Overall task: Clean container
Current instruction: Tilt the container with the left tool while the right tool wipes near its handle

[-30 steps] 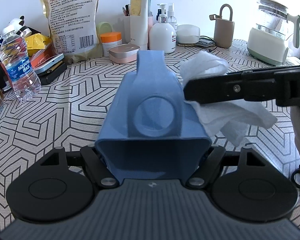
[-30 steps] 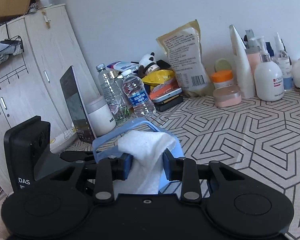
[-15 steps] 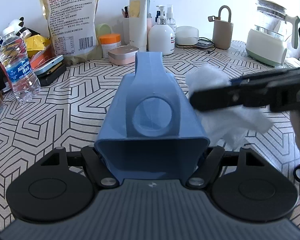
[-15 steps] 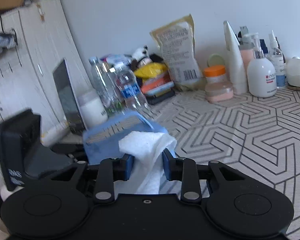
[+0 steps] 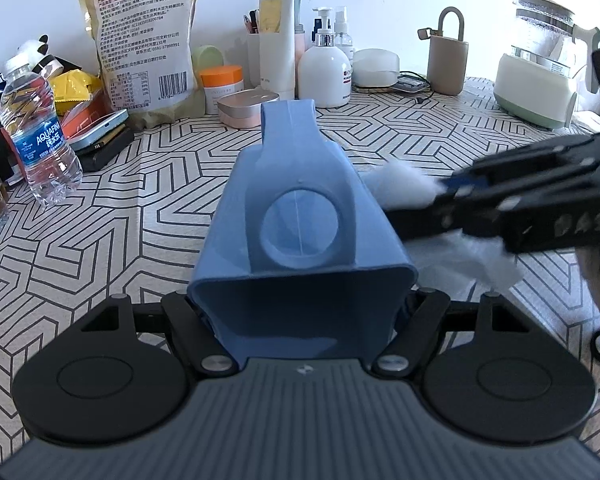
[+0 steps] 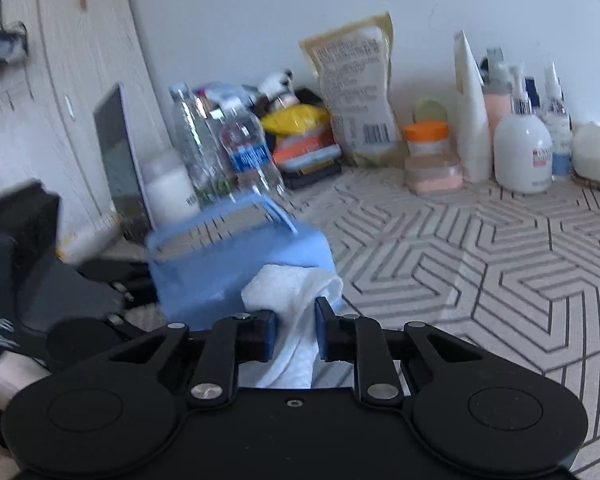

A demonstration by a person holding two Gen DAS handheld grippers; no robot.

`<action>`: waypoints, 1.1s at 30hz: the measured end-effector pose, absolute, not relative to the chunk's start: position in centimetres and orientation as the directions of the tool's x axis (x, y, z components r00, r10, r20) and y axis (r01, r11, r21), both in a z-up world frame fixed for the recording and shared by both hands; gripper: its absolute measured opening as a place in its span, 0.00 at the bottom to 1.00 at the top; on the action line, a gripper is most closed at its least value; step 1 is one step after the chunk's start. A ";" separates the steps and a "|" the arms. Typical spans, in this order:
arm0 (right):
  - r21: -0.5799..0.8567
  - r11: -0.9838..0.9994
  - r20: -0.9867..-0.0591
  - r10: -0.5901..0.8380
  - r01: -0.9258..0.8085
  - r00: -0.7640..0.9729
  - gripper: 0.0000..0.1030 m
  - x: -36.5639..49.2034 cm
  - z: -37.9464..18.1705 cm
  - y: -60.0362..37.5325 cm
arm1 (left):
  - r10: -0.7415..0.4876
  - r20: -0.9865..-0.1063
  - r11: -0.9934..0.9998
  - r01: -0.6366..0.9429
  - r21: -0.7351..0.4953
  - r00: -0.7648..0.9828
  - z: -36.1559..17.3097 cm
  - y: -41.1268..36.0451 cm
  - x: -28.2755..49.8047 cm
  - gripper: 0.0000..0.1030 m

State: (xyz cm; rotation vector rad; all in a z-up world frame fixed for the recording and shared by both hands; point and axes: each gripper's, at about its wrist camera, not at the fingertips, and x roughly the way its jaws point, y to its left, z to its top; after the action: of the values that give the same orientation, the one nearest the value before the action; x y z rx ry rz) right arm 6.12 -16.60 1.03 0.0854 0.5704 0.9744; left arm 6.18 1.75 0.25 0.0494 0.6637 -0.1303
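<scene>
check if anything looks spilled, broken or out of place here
No spill or damage shows. The blue container is off the table on its side, but only because the left gripper holds it for wiping. The right gripper pinches a white cloth against its side. The back of the table is merely crowded.

Blue container point(image 5: 300, 216); white cloth point(image 6: 300, 300)

Tablecloth point(image 5: 147, 208) open mid; bottles point(image 5: 39, 136), jars point(image 5: 221, 88) prob. block back.

matt smooth blue plastic container point(image 5: 300, 216), soft crumpled white paper towel point(image 6: 295, 300), matt black plastic tools
</scene>
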 end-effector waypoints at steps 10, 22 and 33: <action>0.273 0.597 -0.474 0.766 -0.755 0.434 0.23 6.2 0.8 -15.6 | -0.104 -0.617 0.991 0.135 0.004 0.780 0.2 1.6 6.2 0.72; 0.211 0.585 -0.476 0.761 -0.783 0.441 0.24 5.4 1.0 -15.7 | -0.107 -0.618 0.991 0.137 0.002 0.779 0.2 1.7 6.2 0.72; 0.232 0.555 -0.381 0.808 -0.799 0.450 0.24 4.5 2.3 -16.2 | -0.106 -0.617 0.991 0.137 0.002 0.780 0.2 1.6 6.1 0.72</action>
State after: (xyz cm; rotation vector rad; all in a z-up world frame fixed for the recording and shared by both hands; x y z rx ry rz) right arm 4.46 -16.18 2.28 0.0193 0.4824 0.9934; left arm 6.14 1.62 0.19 0.0477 0.6641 -0.1313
